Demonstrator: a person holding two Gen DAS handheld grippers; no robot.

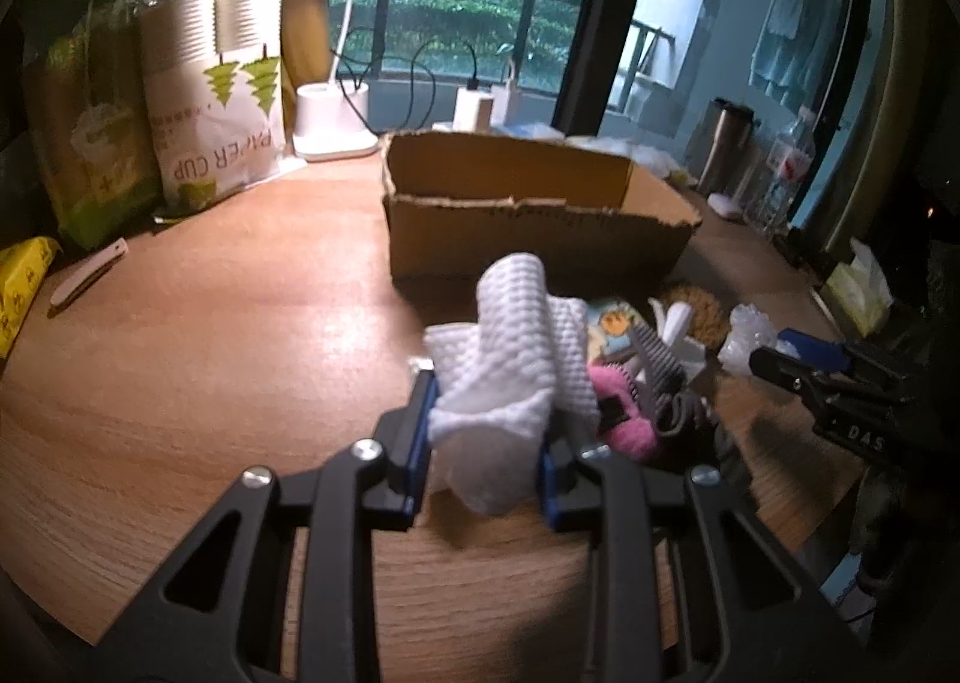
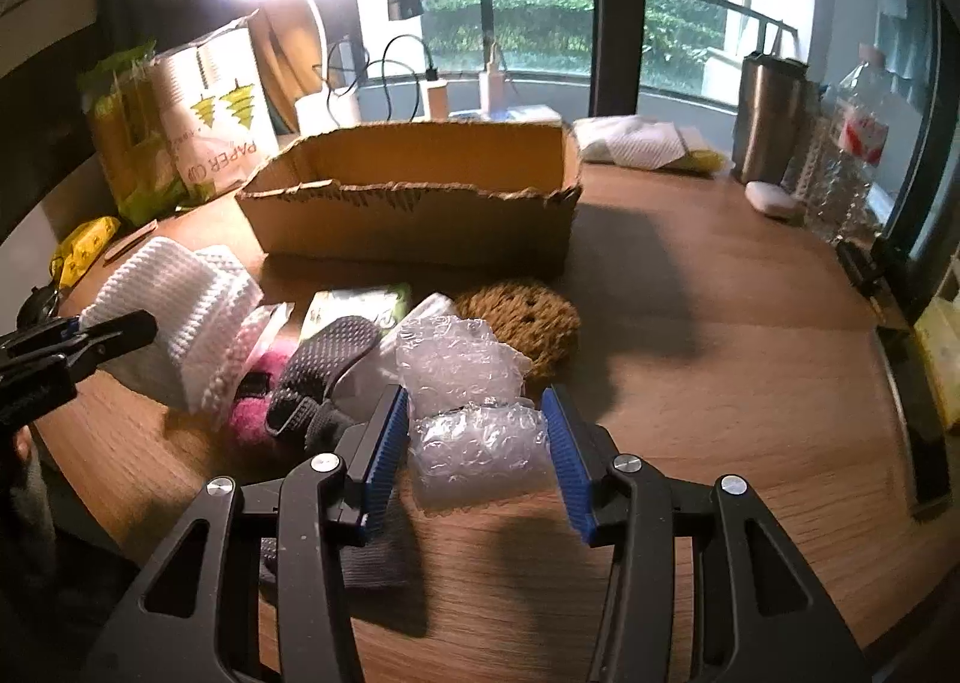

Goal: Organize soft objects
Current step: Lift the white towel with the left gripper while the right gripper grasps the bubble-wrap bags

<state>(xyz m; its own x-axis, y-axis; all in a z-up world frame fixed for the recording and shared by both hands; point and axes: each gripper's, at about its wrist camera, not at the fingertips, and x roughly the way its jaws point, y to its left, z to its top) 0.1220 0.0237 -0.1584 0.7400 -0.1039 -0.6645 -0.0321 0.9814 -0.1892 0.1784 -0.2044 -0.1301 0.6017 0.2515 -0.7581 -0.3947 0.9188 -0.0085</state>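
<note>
**Both grippers take soft goods before the cardboard box**

The left gripper (image 1: 487, 443) had its jaws clamped on a folded white cloth (image 1: 510, 341), raised just in front of the cardboard box (image 1: 528, 215). The right gripper (image 2: 477, 443) pinched a wad of bubble wrap (image 2: 468, 383) in front of the box. Both looked light and limp, likely to sag; a mid-bundle grip seemed safest.

- My left gripper (image 1: 487, 431) is clamped on a white waffle-weave cloth (image 1: 510, 359), held above the wooden table (image 1: 210, 353).
- Open cardboard box (image 1: 528, 215) stands just beyond.
- Right gripper (image 1: 804, 365) enters from right, near the bubble wrap (image 1: 747, 332).
</note>
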